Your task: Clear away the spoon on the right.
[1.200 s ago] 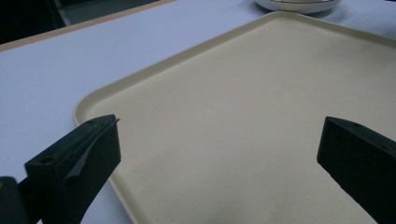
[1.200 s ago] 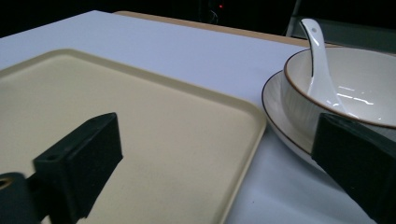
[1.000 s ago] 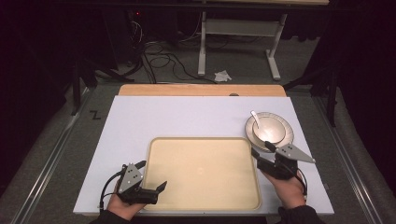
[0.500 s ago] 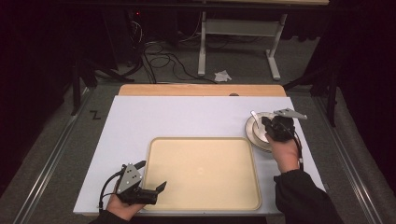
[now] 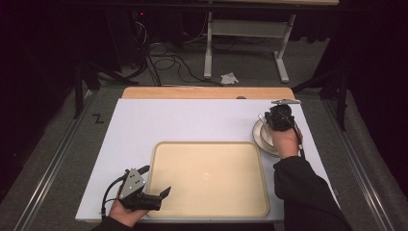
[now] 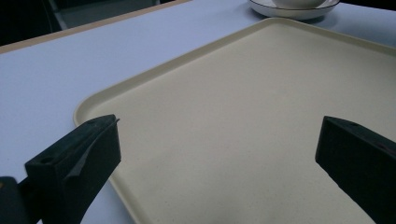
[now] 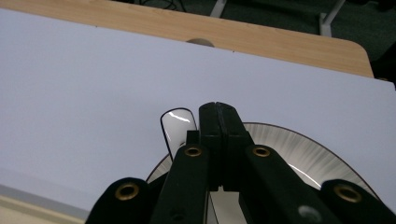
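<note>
Covering the wooden table (image 5: 207, 92), a white mat (image 5: 192, 122); left gripper (image 5: 156, 188) fingers spread, right gripper (image 7: 218, 112) fingers pressed together.

Bright tabletop, dark surroundings, sharp focus

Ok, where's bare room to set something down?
The tray is bare, with the left tool open at its left edge. The white mat between tray and wood strip is free. Crowded at right: plate, spoon, right tool.
</note>
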Motion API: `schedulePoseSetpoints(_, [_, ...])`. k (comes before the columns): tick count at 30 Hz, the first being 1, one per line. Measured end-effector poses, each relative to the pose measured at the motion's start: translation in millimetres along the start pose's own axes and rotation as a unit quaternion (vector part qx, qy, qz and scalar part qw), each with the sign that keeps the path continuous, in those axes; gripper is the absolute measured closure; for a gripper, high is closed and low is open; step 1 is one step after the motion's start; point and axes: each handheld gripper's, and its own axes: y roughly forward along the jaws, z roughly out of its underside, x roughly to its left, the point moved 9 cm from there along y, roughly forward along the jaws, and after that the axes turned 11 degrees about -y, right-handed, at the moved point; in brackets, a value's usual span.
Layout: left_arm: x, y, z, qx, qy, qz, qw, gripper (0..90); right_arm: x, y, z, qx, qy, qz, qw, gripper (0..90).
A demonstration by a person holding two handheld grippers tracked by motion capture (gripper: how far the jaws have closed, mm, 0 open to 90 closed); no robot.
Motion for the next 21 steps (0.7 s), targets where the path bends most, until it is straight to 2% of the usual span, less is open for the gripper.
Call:
schedulePoseSetpoints(4, [-0.4, -0.1, -0.3, -0.001, 0.0, 0.001, 1.0, 0.8, 4.3, 1.8, 2.8, 0.01, -0.003, -0.013, 0.9999, 90.0])
schedulePoseSetpoints(14, [-1.0, -1.2, -1.5, -0.004, 0.001, 0.002, 1.0, 0.9, 21.5, -7.8, 1.0, 0.004, -0.036, -0.031, 0.9989, 90.0])
schedulePoseSetpoints(21, [-1.0, -1.9, -1.7, -0.005, 0.001, 0.001, 1.0, 0.9, 27.3, -13.7, 4.2, 0.006, -0.043, -0.04, 0.9983, 90.0])
